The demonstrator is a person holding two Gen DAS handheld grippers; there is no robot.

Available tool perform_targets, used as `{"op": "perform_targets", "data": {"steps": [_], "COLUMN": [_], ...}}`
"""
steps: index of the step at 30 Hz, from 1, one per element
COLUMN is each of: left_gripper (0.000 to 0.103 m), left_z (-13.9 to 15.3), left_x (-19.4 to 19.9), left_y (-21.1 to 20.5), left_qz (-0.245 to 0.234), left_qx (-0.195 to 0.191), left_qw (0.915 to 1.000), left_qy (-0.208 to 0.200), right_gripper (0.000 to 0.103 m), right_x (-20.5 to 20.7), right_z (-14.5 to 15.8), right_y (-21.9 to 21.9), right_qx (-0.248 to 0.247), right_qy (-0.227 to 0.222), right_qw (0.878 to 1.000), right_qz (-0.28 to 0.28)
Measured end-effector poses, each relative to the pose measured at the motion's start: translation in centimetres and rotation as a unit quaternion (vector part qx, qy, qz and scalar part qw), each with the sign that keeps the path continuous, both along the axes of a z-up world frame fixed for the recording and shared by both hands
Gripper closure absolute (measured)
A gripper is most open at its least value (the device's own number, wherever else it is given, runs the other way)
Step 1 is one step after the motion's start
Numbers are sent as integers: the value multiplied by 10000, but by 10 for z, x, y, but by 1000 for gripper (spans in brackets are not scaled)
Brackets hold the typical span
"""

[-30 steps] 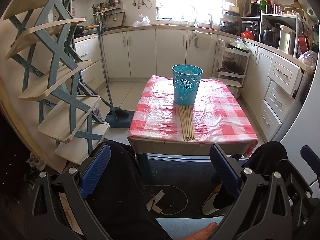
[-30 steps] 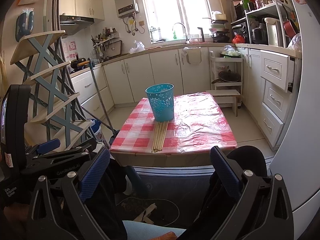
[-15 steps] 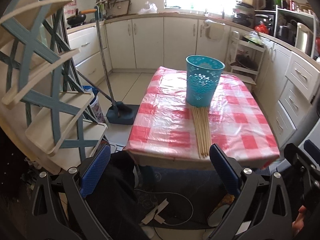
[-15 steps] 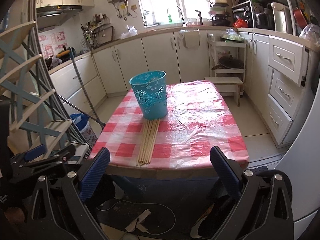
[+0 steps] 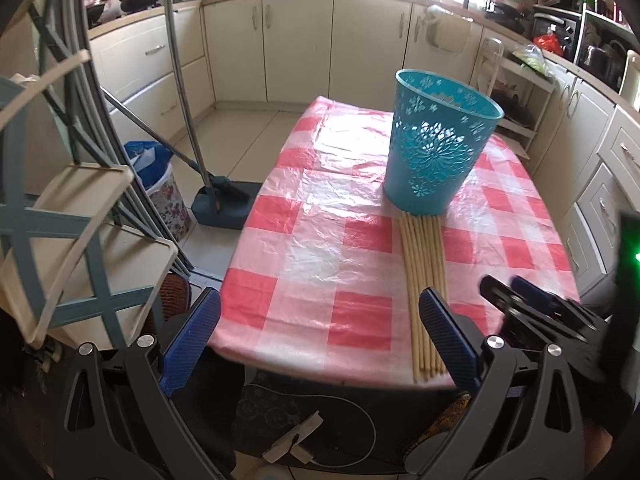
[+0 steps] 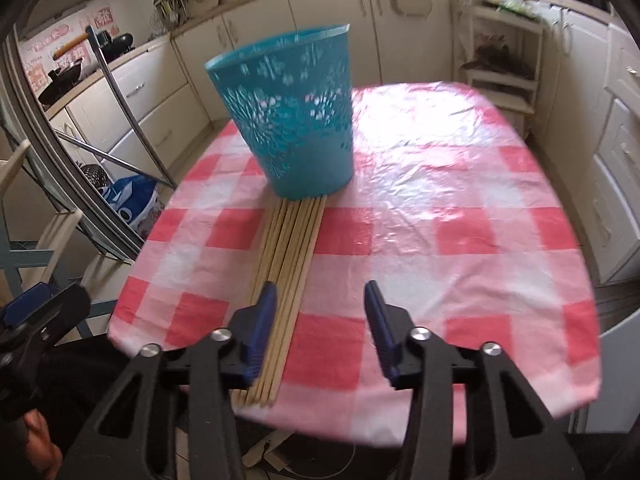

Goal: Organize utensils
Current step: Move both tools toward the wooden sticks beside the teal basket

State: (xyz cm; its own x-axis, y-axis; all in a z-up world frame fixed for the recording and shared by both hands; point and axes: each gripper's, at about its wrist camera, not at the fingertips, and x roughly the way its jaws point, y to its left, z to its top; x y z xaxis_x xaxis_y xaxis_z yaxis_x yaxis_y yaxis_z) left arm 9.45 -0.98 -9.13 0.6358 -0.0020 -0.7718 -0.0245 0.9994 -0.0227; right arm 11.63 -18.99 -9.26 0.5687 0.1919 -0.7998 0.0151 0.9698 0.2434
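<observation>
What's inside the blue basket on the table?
Nothing can be seen in the blue basket: only its inner wall near the rim is in view, and the bottom is hidden. The wooden chopsticks lie outside it on the tablecloth.

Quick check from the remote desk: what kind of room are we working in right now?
Almost certainly a home kitchen. Cream cabinets run under a counter along the walls, a black wok sits on that counter, and the bundle of chopsticks lies on a table with a red-checked cloth against a teal basket.
</observation>
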Motion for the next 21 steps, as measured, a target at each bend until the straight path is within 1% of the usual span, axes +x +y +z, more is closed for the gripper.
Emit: {"op": "perform_targets", "data": {"steps": [5, 8, 9, 11, 14, 17, 21], "left_gripper": [8, 8, 8, 8, 8, 8, 8], "left_z": [-22, -33, -37, -43, -51, -59, -73], "left_x": [30, 42, 47, 54, 66, 81, 104], "left_y": [-10, -14, -15, -19, -25, -33, -45], "left_qz": [-87, -135, -145, -165, -223, -337, -467], "left_qx": [62, 68, 67, 47, 57, 62, -14], "left_qw": [9997, 9992, 9990, 9986, 9979, 9971, 9952], "left_qy": [238, 364, 410, 496, 607, 684, 865], "right_gripper": [72, 74, 75, 76, 84, 90, 91], "right_x": [34, 43, 44, 47, 52, 61, 68], "right_z": [-21, -27, -26, -25, -26, -28, -28], "right_y": [8, 10, 9, 8, 7, 9, 2], "right_qx": [-94, -164, -155, -259, -354, -591, -725], "right_qy": [233, 294, 225, 255, 265, 326, 450], "right_qw": [9996, 9993, 9995, 9992, 9987, 9959, 9912], "right_qz": [97, 144, 152, 189, 266, 603, 1009]}}
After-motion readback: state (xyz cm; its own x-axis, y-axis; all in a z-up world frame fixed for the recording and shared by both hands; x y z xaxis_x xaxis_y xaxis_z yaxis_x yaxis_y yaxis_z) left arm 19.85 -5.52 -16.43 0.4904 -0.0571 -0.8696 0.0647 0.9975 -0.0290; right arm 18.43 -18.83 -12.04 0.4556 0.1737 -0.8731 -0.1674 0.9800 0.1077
